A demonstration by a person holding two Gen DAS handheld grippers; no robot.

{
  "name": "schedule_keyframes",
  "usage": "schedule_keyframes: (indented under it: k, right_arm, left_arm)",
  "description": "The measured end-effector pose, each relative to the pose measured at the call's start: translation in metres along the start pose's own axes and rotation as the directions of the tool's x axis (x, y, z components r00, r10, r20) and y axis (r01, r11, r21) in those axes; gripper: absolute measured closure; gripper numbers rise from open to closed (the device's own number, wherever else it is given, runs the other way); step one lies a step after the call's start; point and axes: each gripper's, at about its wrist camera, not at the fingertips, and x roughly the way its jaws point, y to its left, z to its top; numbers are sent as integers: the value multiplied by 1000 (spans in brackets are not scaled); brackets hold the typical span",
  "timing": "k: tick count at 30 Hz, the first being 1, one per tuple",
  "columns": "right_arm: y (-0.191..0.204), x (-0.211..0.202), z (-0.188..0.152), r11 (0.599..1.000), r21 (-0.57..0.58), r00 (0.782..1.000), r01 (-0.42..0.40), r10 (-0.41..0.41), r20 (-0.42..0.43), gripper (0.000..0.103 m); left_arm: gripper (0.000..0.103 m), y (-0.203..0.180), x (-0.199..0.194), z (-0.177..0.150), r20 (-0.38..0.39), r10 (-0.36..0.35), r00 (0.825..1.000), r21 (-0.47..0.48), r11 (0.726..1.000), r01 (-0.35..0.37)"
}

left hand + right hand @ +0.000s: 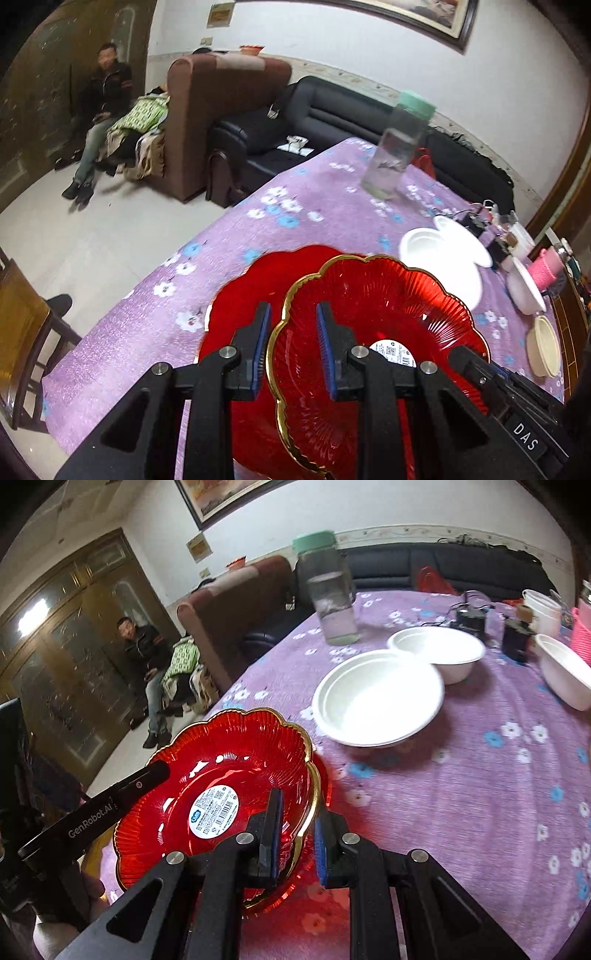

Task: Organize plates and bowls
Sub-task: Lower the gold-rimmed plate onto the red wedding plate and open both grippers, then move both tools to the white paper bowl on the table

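A red glass plate (221, 775) with a scalloped gold rim and a white label is held tilted above the purple floral tablecloth (461, 794). Two white bowls (376, 698) sit just beyond it, rims overlapping; another white bowl (565, 672) lies farther right.

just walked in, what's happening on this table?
A person holds a gripper in each hand, and both are clamped on the gold rim of one red glass plate: the left gripper on one side, the right gripper on the opposite side. A second red plate lies under it on the purple tablecloth. White bowls sit beyond, untouched.

Glossy ribbed red plate (221, 775), gilt rim; matt floral tablecloth (461, 794)
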Motion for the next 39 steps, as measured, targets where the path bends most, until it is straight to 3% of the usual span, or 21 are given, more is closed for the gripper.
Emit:
schedule_keyframes:
  k: [7,14,17,19,25,28,31,33,36,39]
  right_arm:
    - [2,28,-4,1000,-8,999,15,-16,-52,86]
    - [2,36,-4,999,-20,998,31,-32,-57,86]
    - [6,35,-7,998,-37,997,47,-49,-51,86]
    - [8,35,-8,997,-51,997,52,-55,-50,86]
    - [18,36,-11,992,-99,996,76,-80,-38,84]
    - [20,36,-12,991,-108,996,82,-86,-28,84]
    - [19,34,-11,992,-102,997,74,-76,-18,75]
    - [18,30,-11,993,-99,998,60,-61,-1,59]
    - [19,21,-10,993,-98,997,71,-68,30,45]
    - [19,10,-10,993,-96,996,74,-69,60,44]
  left_arm:
    - [80,15,26,-4,-57,11,998,-34,999,-13]
    - [76,13,31,-5,-62,14,998,-32,999,-16]
    - [67,13,29,-6,-70,-3,998,-47,999,0]
    - [53,12,27,-5,-70,-15,997,-54,998,12]
    - [37,3,1,1,11,-17,1000,-30,999,18]
    - [35,0,-10,2,39,-22,999,-24,999,23]
    - [29,2,-19,2,47,-43,998,-40,998,44]
    - [25,4,-23,2,44,-49,998,-51,997,51]
    - [24,12,-27,-1,22,-79,997,-91,993,81]
    - [24,20,-31,-5,6,-93,996,-129,987,93]
